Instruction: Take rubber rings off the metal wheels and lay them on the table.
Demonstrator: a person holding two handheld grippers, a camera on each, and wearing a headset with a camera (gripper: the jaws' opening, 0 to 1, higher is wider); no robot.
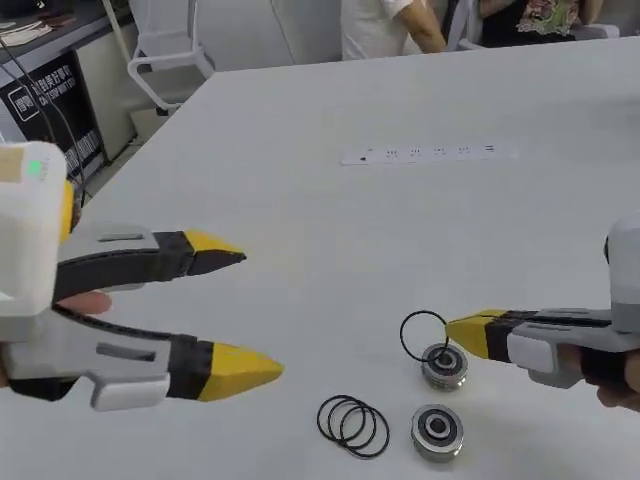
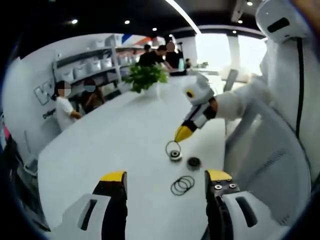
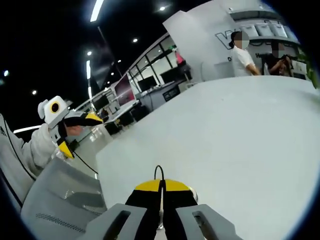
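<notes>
Far to the left of the first metal wheel, the left gripper hangs above the white table. Its yellow-tipped jaws are spread wide apart, released, with nothing between them. In the left gripper view the wheels and rings lie ahead, beyond that gap.

Just left of that wheel, and a little nearer the person, lies a small heap of loose rubber rings. They are three or so thin black loops, overlapping and flat on the table.

Over the wheel's left edge a single rubber ring stands upright, its lower part meeting the wheel. Whether it is fully out of the groove cannot be told.

On the person's side of the first wheel, close but apart, the second metal wheel lies flat with its hub up.

To the right of the first wheel, the right gripper reaches in level, its tip just over the wheel. Its jaws are clenched on the upright ring's right side — the right gripper view shows the two yellow tips pressed together with the thin black loop rising from between them.

Well beyond the wheel, a row of sockets is set in the tabletop.
</notes>
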